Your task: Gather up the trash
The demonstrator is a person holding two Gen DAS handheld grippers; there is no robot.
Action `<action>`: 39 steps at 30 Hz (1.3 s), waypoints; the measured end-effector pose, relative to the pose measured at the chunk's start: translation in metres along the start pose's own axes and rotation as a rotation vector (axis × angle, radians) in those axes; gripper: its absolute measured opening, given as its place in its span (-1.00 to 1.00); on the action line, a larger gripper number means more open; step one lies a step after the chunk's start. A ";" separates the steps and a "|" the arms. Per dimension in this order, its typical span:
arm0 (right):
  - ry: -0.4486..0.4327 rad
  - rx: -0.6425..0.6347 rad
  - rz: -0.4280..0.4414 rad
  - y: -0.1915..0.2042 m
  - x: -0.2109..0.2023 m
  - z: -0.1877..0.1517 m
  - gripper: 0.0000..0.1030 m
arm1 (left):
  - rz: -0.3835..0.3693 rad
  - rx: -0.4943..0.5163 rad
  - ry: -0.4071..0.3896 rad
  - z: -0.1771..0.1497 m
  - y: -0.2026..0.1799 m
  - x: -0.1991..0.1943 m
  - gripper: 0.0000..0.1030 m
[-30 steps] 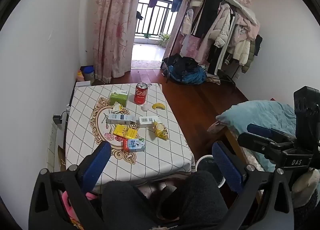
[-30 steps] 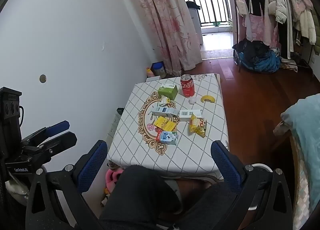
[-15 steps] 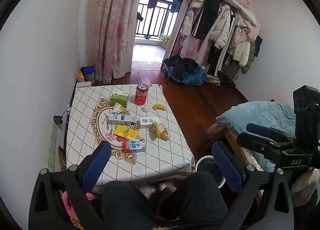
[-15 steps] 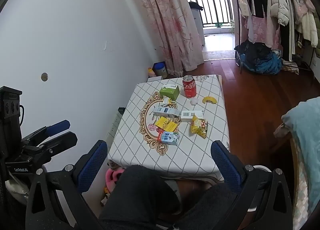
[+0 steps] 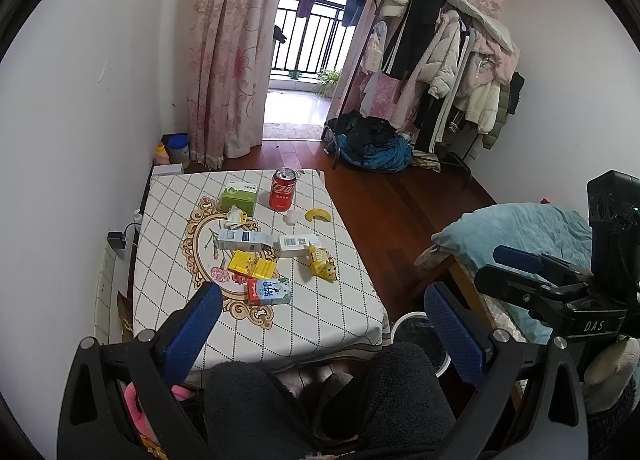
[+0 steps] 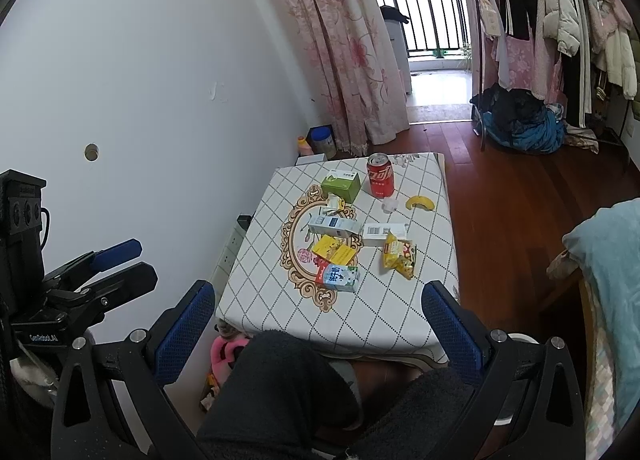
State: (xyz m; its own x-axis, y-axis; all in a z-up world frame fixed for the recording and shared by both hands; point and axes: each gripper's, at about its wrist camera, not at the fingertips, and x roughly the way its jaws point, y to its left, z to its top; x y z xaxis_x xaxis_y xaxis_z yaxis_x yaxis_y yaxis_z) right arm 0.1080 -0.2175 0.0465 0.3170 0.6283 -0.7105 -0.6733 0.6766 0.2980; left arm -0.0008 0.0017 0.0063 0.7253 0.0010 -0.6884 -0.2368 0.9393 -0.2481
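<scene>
Trash lies on a low table with a checked cloth [image 5: 320, 324] [image 6: 384, 316]: a red cola can [image 5: 283, 189] [image 6: 380, 180], a green box [image 5: 238, 197] [image 6: 341, 186], a banana peel [image 5: 318, 214] [image 6: 420, 203], a blue-white carton [image 5: 242, 239], a white box [image 5: 297, 245], yellow packets [image 5: 252, 265], a yellow snack bag [image 5: 322, 261] [image 6: 398, 254] and a milk carton [image 5: 269, 291] [image 6: 337, 277]. My left gripper [image 5: 320, 320] and right gripper [image 6: 318, 320] are both open and empty, held well short of the table above my knees.
A white bin with a dark liner [image 5: 416, 334] stands on the wood floor right of the table. A bed with a teal blanket [image 5: 520, 236] is at the right. A clothes rack [image 5: 448, 72], a curtain [image 5: 232, 52] and a white wall [image 6: 140, 100] bound the room.
Both views have shifted slightly; the table sits a little higher and farther in frame. Both grippers stay open and nothing on the table has moved.
</scene>
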 end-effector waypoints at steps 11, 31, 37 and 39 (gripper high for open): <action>-0.002 0.001 -0.003 0.000 -0.002 -0.001 1.00 | 0.000 0.000 -0.002 0.003 0.001 -0.004 1.00; -0.008 -0.005 -0.008 -0.002 -0.009 -0.004 1.00 | -0.004 0.001 -0.005 0.005 -0.005 -0.010 1.00; -0.006 -0.003 -0.008 0.000 -0.008 -0.003 1.00 | -0.005 0.000 -0.004 0.004 -0.005 -0.010 1.00; -0.005 -0.005 -0.008 0.000 -0.008 -0.003 1.00 | -0.005 -0.001 -0.006 0.004 -0.006 -0.010 1.00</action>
State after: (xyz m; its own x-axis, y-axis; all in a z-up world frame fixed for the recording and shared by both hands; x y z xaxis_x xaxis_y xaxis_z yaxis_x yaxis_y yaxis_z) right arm 0.1035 -0.2241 0.0505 0.3257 0.6251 -0.7093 -0.6741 0.6796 0.2894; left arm -0.0039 -0.0021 0.0172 0.7300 -0.0014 -0.6835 -0.2340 0.9390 -0.2519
